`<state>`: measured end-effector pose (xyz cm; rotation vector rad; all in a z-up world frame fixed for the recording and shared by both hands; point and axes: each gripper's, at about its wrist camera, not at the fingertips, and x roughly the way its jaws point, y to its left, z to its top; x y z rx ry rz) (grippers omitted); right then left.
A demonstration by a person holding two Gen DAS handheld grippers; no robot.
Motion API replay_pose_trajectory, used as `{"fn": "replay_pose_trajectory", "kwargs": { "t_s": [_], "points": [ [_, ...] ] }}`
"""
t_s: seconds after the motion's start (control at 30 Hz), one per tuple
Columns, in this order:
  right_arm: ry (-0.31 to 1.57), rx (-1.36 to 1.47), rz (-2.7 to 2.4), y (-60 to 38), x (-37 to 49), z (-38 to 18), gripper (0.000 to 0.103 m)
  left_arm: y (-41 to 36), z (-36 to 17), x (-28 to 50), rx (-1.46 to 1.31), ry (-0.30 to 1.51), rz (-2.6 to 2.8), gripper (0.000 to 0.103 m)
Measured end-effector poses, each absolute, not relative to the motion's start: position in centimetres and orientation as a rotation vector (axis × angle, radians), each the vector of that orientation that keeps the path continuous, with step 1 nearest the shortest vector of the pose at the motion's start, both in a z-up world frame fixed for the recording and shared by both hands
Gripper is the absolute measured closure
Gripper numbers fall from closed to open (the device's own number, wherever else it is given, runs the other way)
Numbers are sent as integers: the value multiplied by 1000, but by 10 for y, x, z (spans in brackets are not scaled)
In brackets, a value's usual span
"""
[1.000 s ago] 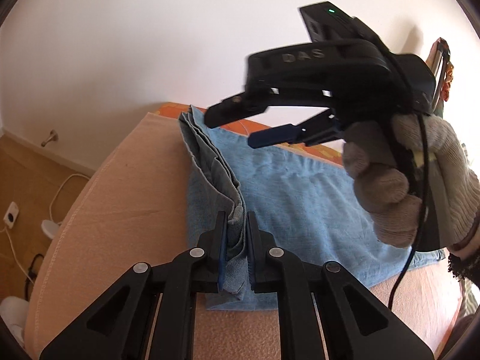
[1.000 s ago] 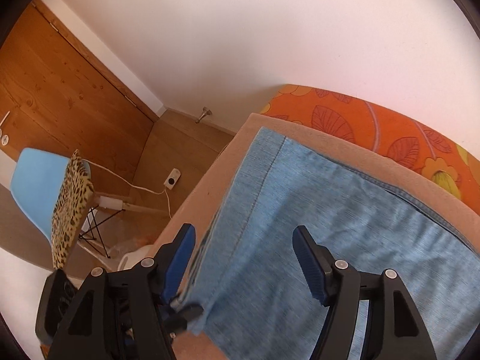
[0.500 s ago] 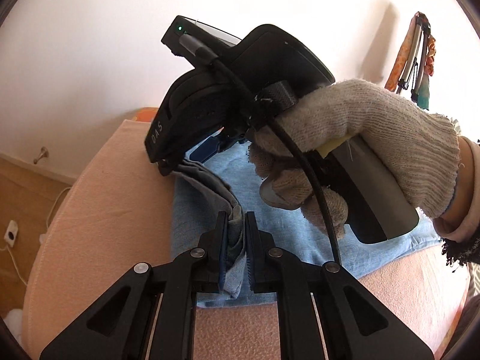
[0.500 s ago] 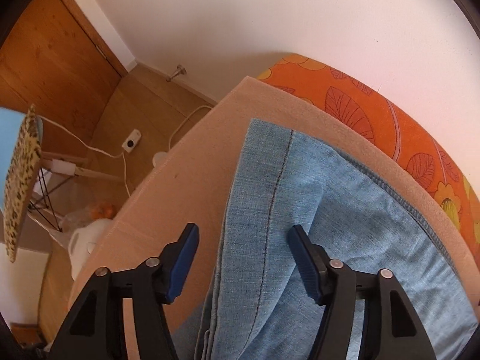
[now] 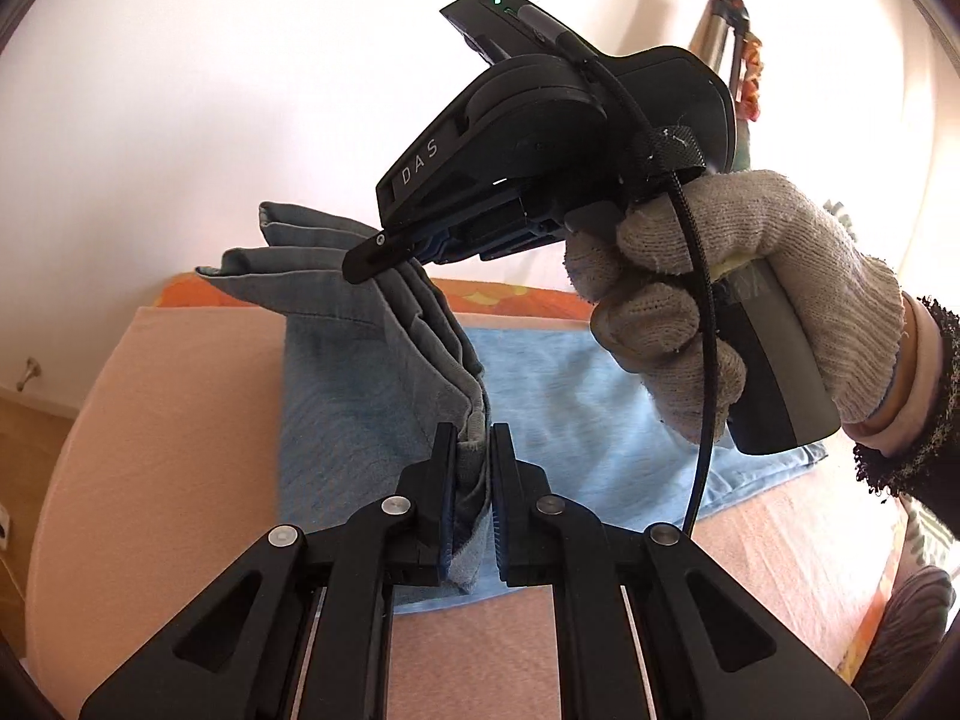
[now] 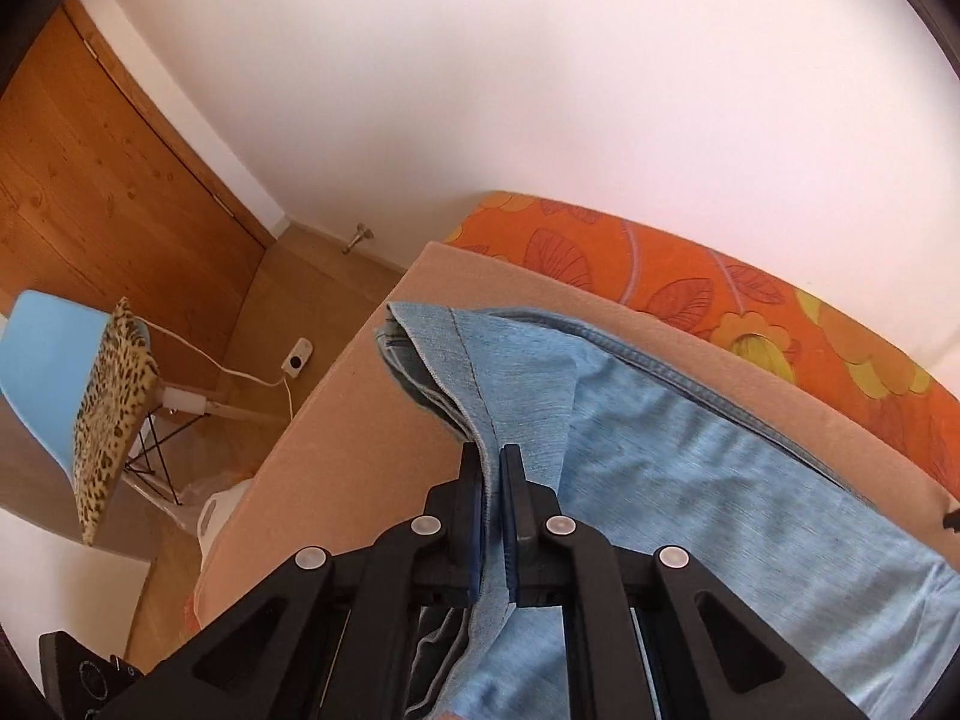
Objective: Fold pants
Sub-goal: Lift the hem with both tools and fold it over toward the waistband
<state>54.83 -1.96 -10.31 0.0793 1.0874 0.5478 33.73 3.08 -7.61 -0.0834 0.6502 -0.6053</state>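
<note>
Light blue denim pants (image 5: pixel 588 396) lie on a peach-covered bed (image 5: pixel 150 456). My left gripper (image 5: pixel 471 444) is shut on the near corner of the pants' end and holds it lifted. My right gripper (image 5: pixel 408 252), in a gloved hand, is shut on the far corner of the same edge, raised above the bed. In the right wrist view my right gripper (image 6: pixel 492 468) pinches a fold of the pants (image 6: pixel 690 480), whose hem (image 6: pixel 420 336) is bunched in layers ahead of the fingers.
An orange floral cover (image 6: pixel 690 276) runs along the bed's far side against a white wall. Left of the bed the wooden floor holds a blue chair with a leopard cushion (image 6: pixel 108 384), a white cable and socket (image 6: pixel 297 357), and a wooden door (image 6: pixel 90 180).
My right gripper has come down over the far hem corner, shut on it and lifted it. The left gripper has kept its grip and the edge now hangs raised between both.
</note>
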Motion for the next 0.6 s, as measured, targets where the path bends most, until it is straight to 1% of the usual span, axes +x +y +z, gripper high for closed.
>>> {"fn": "replay_pose_trajectory", "kwargs": {
  "t_s": [0.2,0.37,0.6],
  "points": [
    [1012,172,489,-111,516,-74,100,-36,-48,325,-33,649,-723,94],
    [961,237,441,-199,486,-54,100,-110,-30,311,25,653,-835,94],
    [920,306,341,-338,445,-47,100,-217,-18,292,84,668,-993,94]
  ]
}}
